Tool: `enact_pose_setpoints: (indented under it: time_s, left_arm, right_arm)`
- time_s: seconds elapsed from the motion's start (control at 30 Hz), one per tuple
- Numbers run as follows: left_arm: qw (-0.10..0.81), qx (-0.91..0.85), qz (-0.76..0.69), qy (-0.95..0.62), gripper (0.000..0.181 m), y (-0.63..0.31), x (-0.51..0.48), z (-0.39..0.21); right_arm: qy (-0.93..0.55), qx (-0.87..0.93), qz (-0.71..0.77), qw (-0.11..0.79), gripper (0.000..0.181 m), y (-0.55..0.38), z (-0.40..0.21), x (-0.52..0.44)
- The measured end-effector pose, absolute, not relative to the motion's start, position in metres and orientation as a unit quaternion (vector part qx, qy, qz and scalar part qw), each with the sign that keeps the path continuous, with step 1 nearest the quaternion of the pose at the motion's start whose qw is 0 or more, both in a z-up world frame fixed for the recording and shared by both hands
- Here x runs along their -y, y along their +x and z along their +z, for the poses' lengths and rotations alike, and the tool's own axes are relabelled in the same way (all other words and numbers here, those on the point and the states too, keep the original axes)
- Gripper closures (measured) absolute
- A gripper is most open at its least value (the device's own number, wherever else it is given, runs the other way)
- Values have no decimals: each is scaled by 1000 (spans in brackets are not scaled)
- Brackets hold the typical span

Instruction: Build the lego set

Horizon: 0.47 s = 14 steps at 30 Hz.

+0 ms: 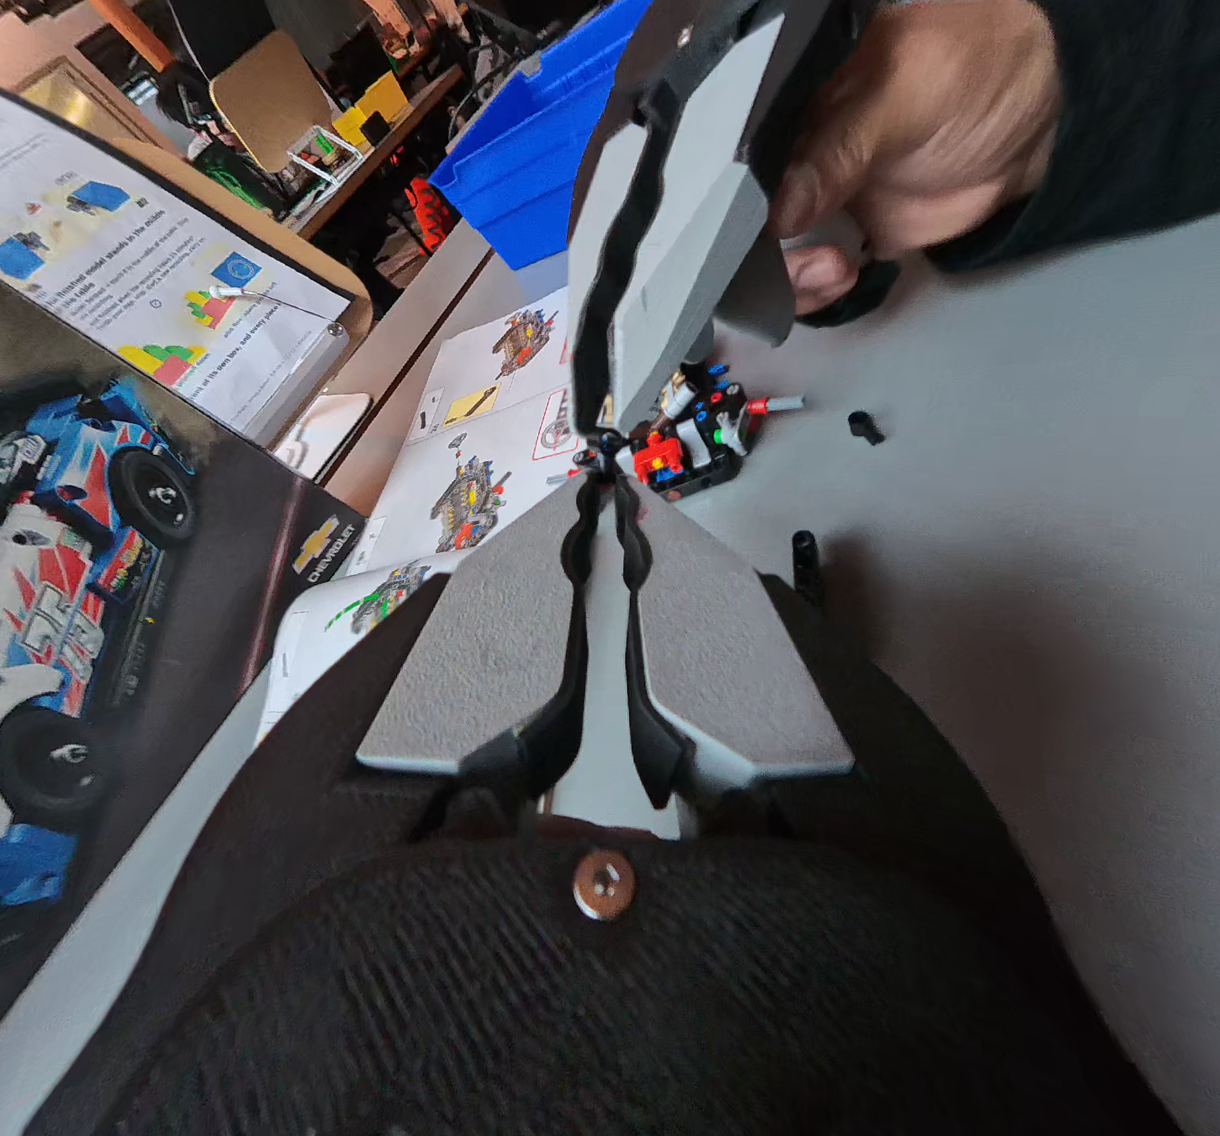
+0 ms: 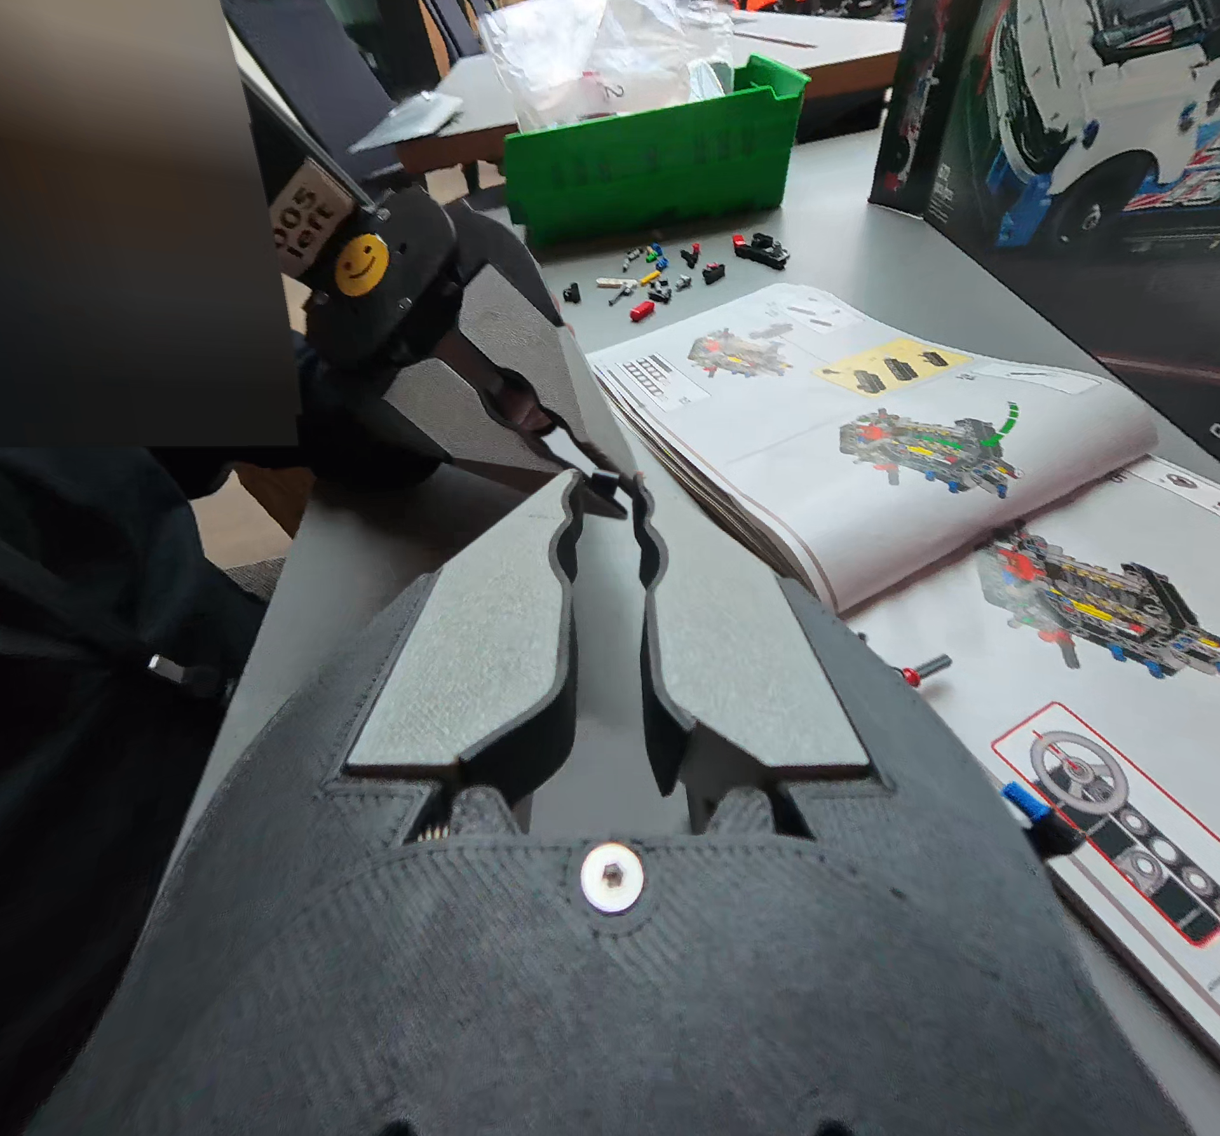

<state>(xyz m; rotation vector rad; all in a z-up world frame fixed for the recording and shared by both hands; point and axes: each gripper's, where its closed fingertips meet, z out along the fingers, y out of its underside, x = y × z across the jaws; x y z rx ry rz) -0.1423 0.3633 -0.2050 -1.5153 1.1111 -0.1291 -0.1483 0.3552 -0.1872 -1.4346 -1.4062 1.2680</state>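
My left gripper [image 1: 604, 480] is nearly shut, and a small black lego piece [image 1: 604, 442] sits at its tips above the grey table. My right gripper [image 1: 592, 428] comes down from above and meets the same piece tip to tip. In the right wrist view my right gripper [image 2: 606, 482] is closed on the small black piece [image 2: 604, 484], and the left gripper [image 2: 610, 474] reaches in from the left. A partly built lego assembly [image 1: 686, 444] of black, red, blue and white parts lies on the table just behind the tips.
The open instruction booklet [image 2: 891, 444] lies to the right and shows in the left wrist view [image 1: 482, 444]. The set's box [image 2: 1089, 114] stands behind it. A green bin [image 2: 660, 173] holds plastic bags, with loose pieces [image 2: 660, 276] in front. A blue bin [image 1: 541, 147] and two black pieces [image 1: 865, 428] [image 1: 805, 560] are nearby. Left and right tips are no more than a few centimetres apart.
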Motion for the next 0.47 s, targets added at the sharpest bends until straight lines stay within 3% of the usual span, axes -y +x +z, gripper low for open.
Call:
enact_pose_setpoints:
  time_s: [0.03, 0.37, 0.47]
  left_arm:
    - [587, -484, -36, -648, 180, -143, -364, -207]
    - [543, -544, 93, -633, 180, -141, -368, -230]
    - [534, -537, 66, -650, 179, -140, -366, -236]
  right_arm:
    - [-566, 557, 477, 376, 170, -149, -193, -356]
    - [-580, 622, 336, 406, 176, -147, -220, -357]
    - [-585, 633, 313, 399, 177, -144, -225, -356]
